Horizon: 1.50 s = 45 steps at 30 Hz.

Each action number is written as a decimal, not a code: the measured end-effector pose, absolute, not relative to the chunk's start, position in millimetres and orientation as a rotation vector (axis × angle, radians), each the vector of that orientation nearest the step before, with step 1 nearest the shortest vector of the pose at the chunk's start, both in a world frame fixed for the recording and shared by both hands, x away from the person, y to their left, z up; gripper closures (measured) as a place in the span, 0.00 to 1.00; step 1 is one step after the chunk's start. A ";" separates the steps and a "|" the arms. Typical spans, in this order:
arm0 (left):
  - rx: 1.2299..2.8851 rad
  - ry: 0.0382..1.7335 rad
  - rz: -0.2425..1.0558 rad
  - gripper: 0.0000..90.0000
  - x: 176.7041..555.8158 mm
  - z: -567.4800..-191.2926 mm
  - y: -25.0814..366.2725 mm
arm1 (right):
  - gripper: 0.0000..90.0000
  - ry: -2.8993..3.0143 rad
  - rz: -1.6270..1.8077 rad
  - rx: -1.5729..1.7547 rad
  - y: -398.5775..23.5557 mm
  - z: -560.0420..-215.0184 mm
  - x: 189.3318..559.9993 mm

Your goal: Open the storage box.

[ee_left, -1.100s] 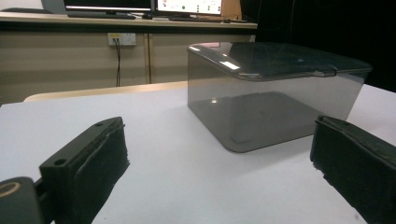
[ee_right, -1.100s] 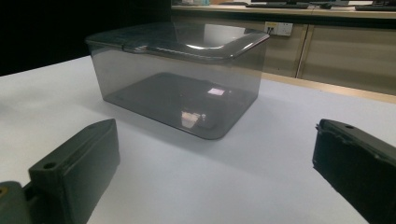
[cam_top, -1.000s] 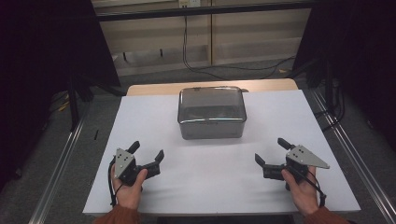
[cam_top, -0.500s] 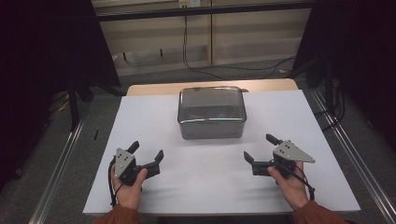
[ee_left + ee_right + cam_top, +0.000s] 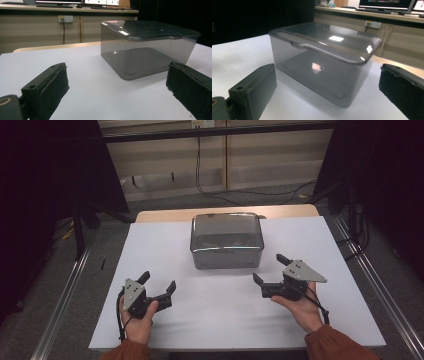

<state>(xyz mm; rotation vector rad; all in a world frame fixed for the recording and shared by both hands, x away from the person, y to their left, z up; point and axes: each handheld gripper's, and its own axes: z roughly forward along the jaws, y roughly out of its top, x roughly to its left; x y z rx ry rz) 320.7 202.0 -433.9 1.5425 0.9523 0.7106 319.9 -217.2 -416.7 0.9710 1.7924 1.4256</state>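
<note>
Resting low over the near left part of the desk [image 5: 165, 245], the left hand-held gripper [image 5: 159, 282] has its jaws spread wide with nothing between them. Ahead of it and to its right, well apart, stands the box [image 5: 226, 240], a smoky see-through tub with its lid on, at the middle of the desk toward the far edge. To the right, the right hand-held gripper [image 5: 270, 268] is likewise gaping and empty, held near the box's near right corner without touching it; in the right gripper view that corner [image 5: 352, 82] sits between the two jaws, farther off.
</note>
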 end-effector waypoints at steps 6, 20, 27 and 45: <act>1.541 0.953 0.709 0.04 320.9 -433.9 202.2 | 0.01 1.814 1.429 0.928 -206.0 -412.3 329.8; 1.558 0.946 0.700 0.04 321.6 -433.6 200.9 | 0.02 1.845 1.370 0.822 -185.4 -405.5 347.9; 1.560 0.954 0.685 0.04 322.1 -434.8 200.3 | 0.04 1.874 1.298 0.721 -168.3 -406.1 353.2; 1.579 0.958 0.697 0.04 322.6 -435.0 201.5 | 0.16 1.904 1.042 0.452 -138.8 -410.1 367.2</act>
